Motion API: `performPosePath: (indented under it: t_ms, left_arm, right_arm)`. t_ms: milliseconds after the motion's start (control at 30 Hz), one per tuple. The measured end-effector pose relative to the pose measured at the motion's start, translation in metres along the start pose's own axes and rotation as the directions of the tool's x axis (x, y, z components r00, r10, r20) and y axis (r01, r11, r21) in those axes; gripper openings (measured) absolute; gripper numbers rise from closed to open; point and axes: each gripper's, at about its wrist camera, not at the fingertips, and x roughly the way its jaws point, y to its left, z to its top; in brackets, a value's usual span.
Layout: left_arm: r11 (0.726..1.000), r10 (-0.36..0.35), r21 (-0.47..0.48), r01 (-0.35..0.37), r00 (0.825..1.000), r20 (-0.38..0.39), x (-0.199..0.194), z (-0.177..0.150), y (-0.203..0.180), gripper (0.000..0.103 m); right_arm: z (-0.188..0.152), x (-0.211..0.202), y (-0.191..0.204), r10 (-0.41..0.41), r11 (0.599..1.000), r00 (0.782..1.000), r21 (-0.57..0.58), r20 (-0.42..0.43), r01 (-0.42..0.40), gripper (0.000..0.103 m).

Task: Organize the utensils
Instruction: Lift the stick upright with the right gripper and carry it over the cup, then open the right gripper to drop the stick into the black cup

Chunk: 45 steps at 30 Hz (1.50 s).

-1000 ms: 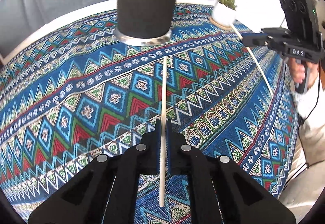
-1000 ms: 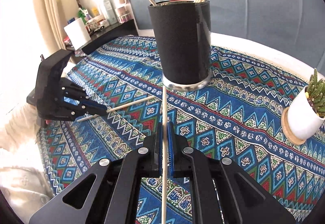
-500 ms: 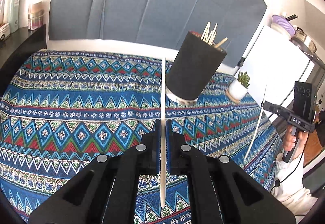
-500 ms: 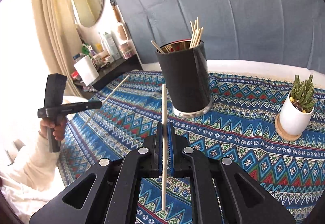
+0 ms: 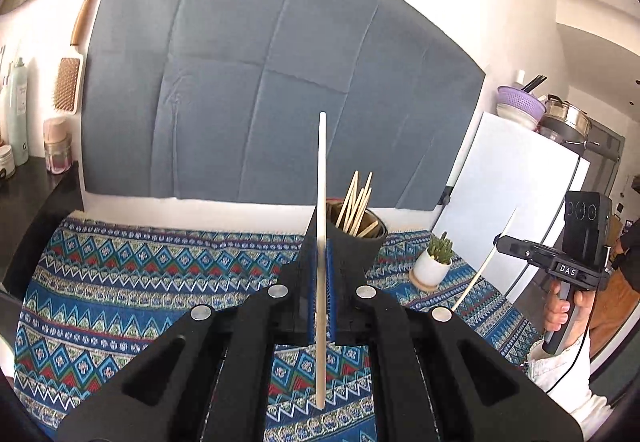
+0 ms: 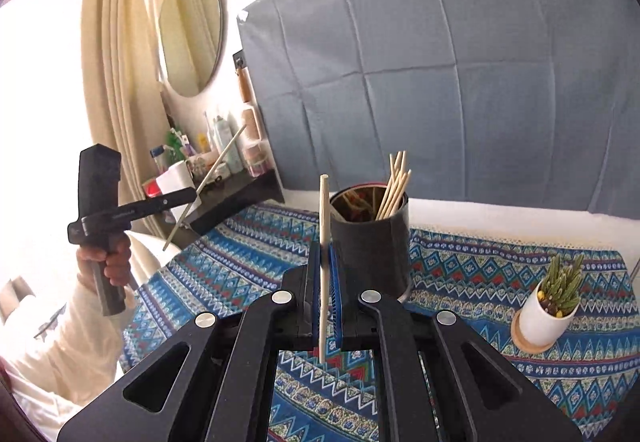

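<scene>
Both claws, left (image 5: pixel 320 274) & right (image 6: pixel 325 274), clench one chopstick each (image 5: pixel 321 201) (image 6: pixel 324 242). Cup (image 6: pixel 370 242) just ahead is crowded; stick may hit the rim, or slip.

The left gripper (image 5: pixel 320 262) is held clear above the table, jaws clamped together. The right gripper (image 6: pixel 325 266) is likewise raised and clamped, each carried by a hand (image 5: pixel 560 316) around its handle.

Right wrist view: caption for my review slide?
Right gripper fingers clamp a chopstick before the black holder of chopsticks.
</scene>
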Motion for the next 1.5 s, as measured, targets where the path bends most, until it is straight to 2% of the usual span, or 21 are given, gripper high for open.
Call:
performPosePath:
  t_ms: [233, 467, 667, 833, 900, 967, 1100, 1300, 1500]
  left_arm:
    - [0.994, -0.026, 0.104, 0.017, 0.996, 0.084, 0.023, 0.043, -0.023, 0.005]
    - [0.985, -0.026, 0.172, 0.006, 0.994, 0.111, 0.059, 0.077, -0.037, 0.005]
    - [0.98, -0.014, 0.198, -0.009, 0.993, 0.118, 0.098, 0.093, -0.041, 0.005]
    - [0.973, -0.079, 0.225, 0.046, 0.987, 0.138, 0.134, 0.086, -0.04, 0.005]
    - [0.967, -0.11, 0.243, 0.078, 0.986, 0.122, 0.149, 0.08, -0.042, 0.005]
    - [0.962, -0.109, 0.263, 0.078, 0.989, 0.103, 0.165, 0.073, -0.044, 0.005]
    - [0.962, -0.133, 0.251, 0.109, 0.988, 0.081, 0.188, 0.063, -0.042, 0.005]
    - [0.963, -0.165, 0.224, 0.147, 0.984, 0.063, 0.204, 0.043, -0.033, 0.005]
    - [0.964, -0.169, 0.219, 0.153, 0.984, 0.056, 0.208, 0.024, -0.026, 0.005]
  right_arm:
    - [0.054, -0.004, -0.011, -0.052, 0.998, 0.998, -0.029, 0.041, 0.053, 0.005]
    - [0.098, 0.0, -0.016, -0.074, 0.993, 0.995, -0.081, 0.073, 0.08, 0.005]
    - [0.119, 0.016, -0.022, -0.055, 0.993, 0.992, -0.101, 0.113, 0.066, 0.005]
    - [0.121, 0.045, -0.031, -0.038, 0.994, 0.994, -0.095, 0.102, 0.048, 0.005]
    - [0.117, 0.059, -0.034, -0.042, 0.994, 0.996, -0.095, 0.079, 0.049, 0.005]
    - [0.116, 0.071, -0.035, -0.045, 0.993, 0.997, -0.103, 0.057, 0.05, 0.005]
    - [0.113, 0.087, -0.04, -0.038, 0.995, 0.998, -0.094, 0.046, 0.042, 0.005]
    - [0.104, 0.106, -0.045, -0.035, 0.996, 0.999, -0.077, 0.028, 0.037, 0.005]
    - [0.092, 0.121, -0.049, -0.022, 0.998, 1.0, -0.062, -0.006, 0.022, 0.005]
